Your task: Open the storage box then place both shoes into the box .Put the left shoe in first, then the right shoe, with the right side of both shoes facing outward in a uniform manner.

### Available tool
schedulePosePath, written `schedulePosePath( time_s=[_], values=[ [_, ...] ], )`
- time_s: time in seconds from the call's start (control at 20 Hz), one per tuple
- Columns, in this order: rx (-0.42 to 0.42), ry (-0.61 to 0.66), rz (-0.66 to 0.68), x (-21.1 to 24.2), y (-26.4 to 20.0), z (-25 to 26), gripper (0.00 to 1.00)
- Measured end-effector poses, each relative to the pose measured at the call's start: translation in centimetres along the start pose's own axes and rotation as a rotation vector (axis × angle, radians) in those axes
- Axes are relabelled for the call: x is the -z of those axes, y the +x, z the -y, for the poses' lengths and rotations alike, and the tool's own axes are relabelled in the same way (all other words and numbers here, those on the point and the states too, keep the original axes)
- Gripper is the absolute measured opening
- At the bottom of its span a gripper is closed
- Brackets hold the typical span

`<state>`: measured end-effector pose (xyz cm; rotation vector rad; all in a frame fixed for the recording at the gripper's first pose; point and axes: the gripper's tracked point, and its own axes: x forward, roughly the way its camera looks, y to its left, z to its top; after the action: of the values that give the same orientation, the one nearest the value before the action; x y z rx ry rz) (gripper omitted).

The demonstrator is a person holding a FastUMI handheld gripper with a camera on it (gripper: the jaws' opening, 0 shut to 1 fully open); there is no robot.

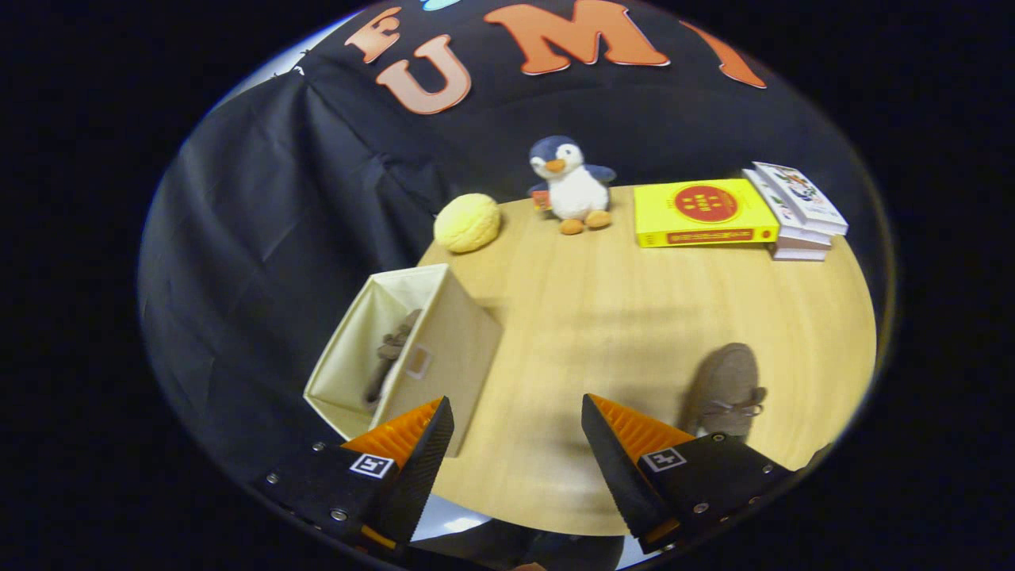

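Holding the gripper [517,432] wide open and empty, I swing toward the brown suede shoe [725,390], grasping its sides squarely before carrying it to the fabric box [456,341].

Open tabletop ahead of your gripper [517,444]

Its fingers are spread, holding nothing; storage box [444,349] flanks you left, brown shoe [725,388] right, bare table [603,317] between.

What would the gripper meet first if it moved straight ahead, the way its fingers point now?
Probably bare table: the open gripper points between the storage box and the shoe on the table. Further along sits the penguin toy, though depth is unclear.
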<state>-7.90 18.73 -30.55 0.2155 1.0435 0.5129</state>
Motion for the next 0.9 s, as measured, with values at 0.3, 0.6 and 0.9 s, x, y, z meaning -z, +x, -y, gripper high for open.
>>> schedulePosePath(
  time_s=[0.3, 0.6, 0.9],
  values=[
    [0.145, 0.045, -0.064, 4.4, -0.6, 10.7, 0.97],
    [0.189, 0.041, -0.108, 8.2, 0.3, 15.8, 0.94],
    [0.270, -0.002, -0.047, 8.2, 3.4, 19.3, 0.82]
  ],
)
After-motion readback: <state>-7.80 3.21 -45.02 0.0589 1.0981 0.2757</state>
